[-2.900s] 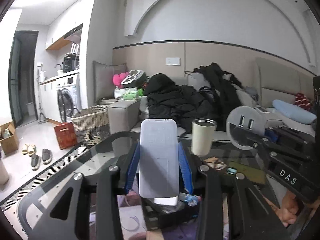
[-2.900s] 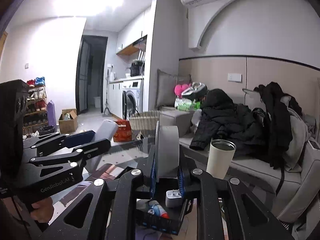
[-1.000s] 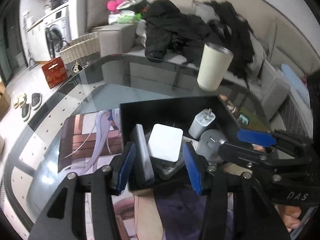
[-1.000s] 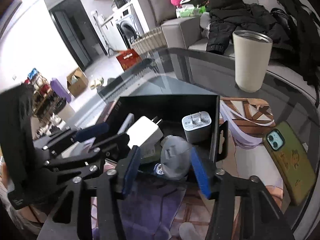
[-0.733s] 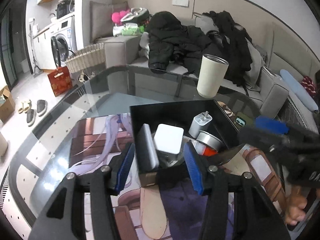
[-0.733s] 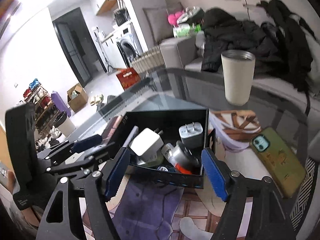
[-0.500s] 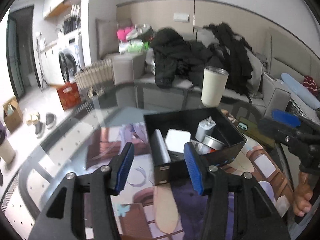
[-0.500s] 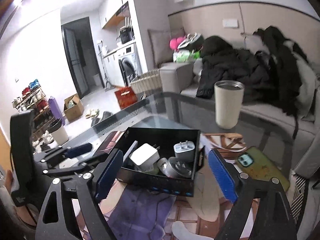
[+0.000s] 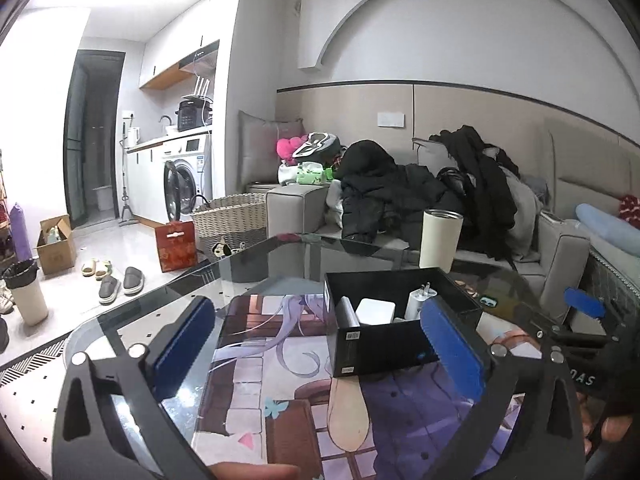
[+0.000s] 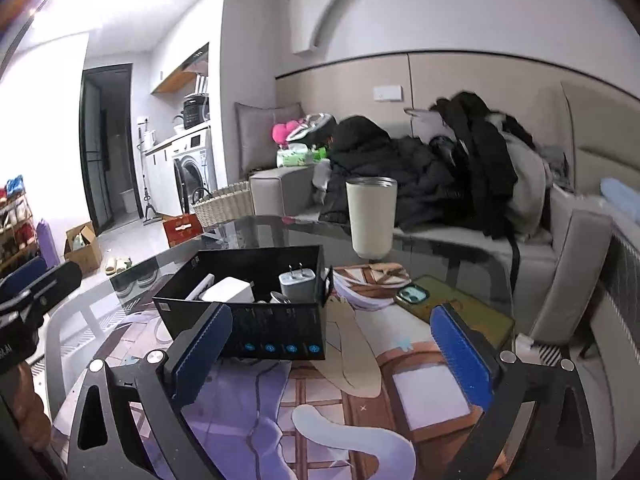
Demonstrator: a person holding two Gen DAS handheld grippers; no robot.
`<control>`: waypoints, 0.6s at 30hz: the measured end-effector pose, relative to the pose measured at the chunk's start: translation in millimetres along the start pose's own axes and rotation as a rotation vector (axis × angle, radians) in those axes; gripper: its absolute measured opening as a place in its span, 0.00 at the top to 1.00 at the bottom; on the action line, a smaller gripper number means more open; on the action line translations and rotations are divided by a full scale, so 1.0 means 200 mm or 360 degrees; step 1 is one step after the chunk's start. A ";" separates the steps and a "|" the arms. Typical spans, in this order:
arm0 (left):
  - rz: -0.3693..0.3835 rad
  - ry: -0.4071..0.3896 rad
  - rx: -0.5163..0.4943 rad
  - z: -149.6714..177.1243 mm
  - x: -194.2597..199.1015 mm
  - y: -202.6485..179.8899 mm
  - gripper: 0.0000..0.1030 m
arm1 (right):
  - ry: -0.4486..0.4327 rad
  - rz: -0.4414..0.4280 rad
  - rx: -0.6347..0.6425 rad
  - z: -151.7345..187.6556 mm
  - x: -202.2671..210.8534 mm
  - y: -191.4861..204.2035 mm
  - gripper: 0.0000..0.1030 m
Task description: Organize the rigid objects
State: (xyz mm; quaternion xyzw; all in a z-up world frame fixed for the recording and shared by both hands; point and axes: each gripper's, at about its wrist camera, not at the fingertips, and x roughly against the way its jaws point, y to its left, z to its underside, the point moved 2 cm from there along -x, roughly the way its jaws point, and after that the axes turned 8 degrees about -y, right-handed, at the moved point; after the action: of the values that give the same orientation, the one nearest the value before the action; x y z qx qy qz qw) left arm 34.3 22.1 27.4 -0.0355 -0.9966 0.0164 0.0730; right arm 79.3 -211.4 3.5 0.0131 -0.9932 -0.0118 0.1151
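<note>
A black open box [image 9: 382, 350] [image 10: 280, 336] stands on the illustrated mat on the glass table. Inside it are a flat grey power bank [image 9: 347, 312] on edge, a white square charger [image 9: 375, 311] [image 10: 228, 290] and a plug adapter [image 9: 417, 303] [image 10: 295, 281] with prongs up. My left gripper [image 9: 316, 344] is open and empty, held back from the box. My right gripper [image 10: 332, 340] is open and empty, also back from the box, slightly to its right.
A cream tumbler [image 9: 439, 240] [image 10: 370, 216] stands at the table's far side. A phone in a green case [image 10: 452, 308] lies right of the box. A sofa with dark coats [image 9: 420, 196] lies beyond. The glass table edge [image 9: 120, 308] curves on the left.
Both grippers held items earlier, set them into the box, opened, and have since pulled back and up from the box. Both jaws now stand wider apart.
</note>
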 end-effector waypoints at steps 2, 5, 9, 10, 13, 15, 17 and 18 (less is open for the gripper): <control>-0.0078 0.0024 -0.0011 0.03 -0.02 -0.01 0.00 | -0.0004 -0.0029 0.0008 0.01 0.00 0.02 0.01; -0.0148 0.0047 -0.0047 0.07 -0.06 -0.02 0.00 | 0.0003 -0.0048 0.0037 0.02 0.00 0.05 0.01; -0.0179 0.0017 -0.0118 0.09 -0.04 -0.07 0.00 | 0.0043 -0.0016 0.0039 0.04 -0.03 0.05 0.01; -0.0173 0.0006 -0.0122 0.09 -0.03 -0.07 0.00 | 0.0048 -0.0023 0.0032 0.04 -0.03 0.05 0.01; -0.0193 -0.0019 -0.0091 0.08 -0.01 -0.07 0.00 | 0.0060 -0.0039 0.0048 0.05 -0.04 0.05 0.01; -0.0195 -0.0009 -0.0047 0.07 -0.02 -0.06 0.00 | 0.0077 -0.0053 0.0042 0.06 -0.05 0.05 0.01; -0.0186 0.0022 -0.0017 0.07 -0.03 -0.05 0.00 | 0.0079 -0.0040 0.0029 0.05 -0.05 0.05 0.01; -0.0191 0.0035 -0.0013 0.07 -0.04 -0.04 0.00 | 0.0082 -0.0037 0.0013 0.05 -0.05 0.04 0.01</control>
State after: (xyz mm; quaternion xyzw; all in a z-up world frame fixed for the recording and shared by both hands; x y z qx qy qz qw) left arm 39.3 12.4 13.2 0.0239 -0.9961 0.0077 0.0846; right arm 86.2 -202.8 -7.9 0.0254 -0.9897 -0.0088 0.1403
